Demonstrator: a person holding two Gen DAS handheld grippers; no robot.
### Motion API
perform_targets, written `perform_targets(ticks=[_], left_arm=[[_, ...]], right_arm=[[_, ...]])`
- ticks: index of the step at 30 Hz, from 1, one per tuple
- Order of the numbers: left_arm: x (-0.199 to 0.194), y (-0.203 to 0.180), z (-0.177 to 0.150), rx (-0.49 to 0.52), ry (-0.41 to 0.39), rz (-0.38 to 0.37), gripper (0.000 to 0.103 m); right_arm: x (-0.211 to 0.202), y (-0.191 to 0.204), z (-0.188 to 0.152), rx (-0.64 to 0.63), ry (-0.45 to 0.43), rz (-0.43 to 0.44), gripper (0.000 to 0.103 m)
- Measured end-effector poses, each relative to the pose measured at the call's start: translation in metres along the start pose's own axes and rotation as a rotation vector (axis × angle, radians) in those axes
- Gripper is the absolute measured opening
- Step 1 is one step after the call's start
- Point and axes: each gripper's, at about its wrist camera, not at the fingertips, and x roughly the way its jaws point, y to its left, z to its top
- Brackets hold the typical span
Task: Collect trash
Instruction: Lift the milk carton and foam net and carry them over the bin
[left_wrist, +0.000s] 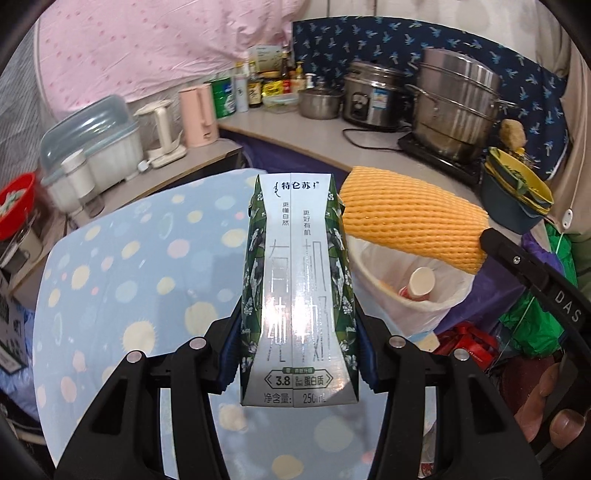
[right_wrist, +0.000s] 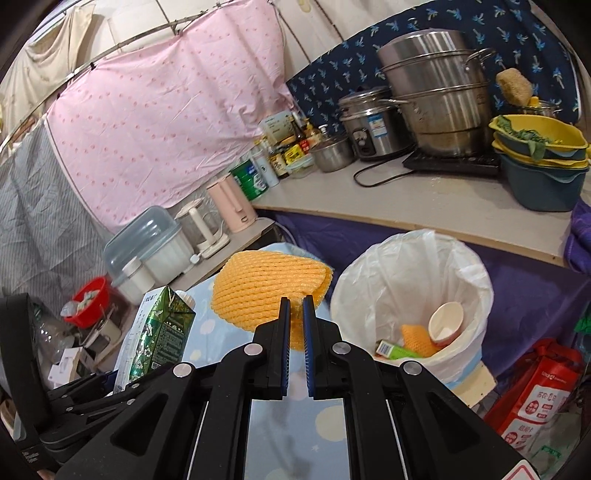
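In the left wrist view a silver-and-green milk carton (left_wrist: 299, 280) stands upright between the pads of my left gripper (left_wrist: 300, 319), which is shut on its sides. The right gripper (right_wrist: 296, 303) is shut on the edge of a yellow foam fruit net (right_wrist: 266, 284). That net (left_wrist: 413, 221) hangs over the near rim of a bin lined with a white bag (right_wrist: 373, 269). In the bin lie a paper cup (right_wrist: 445, 325), another orange net (right_wrist: 417, 339) and a small green box (right_wrist: 391, 349). The carton (right_wrist: 162, 332) shows left of the right gripper.
Under both grippers is a table with a blue dotted cloth (left_wrist: 129, 277). Behind the bin runs a counter (right_wrist: 424, 206) with steel pots, a rice cooker, stacked basins, bottles and kettles. A red bag (right_wrist: 535, 398) lies on the floor to the right.
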Motion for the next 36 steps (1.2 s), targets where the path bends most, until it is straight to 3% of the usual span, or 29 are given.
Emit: perform_targets(ticks=[15, 36], left_arm=[[0.033, -0.08, 0.034, 0.122, -0.028, -0.104, 0.049], [0.108, -0.139, 0.051, 0.199, 0.038, -0.142, 0.049]], right_arm=[[-0.015, -0.067, 0.039, 0.033, -0.099, -0.162, 0.007], [0.037, -0.115, 0.049, 0.026, -0.004, -0.315, 0.007]])
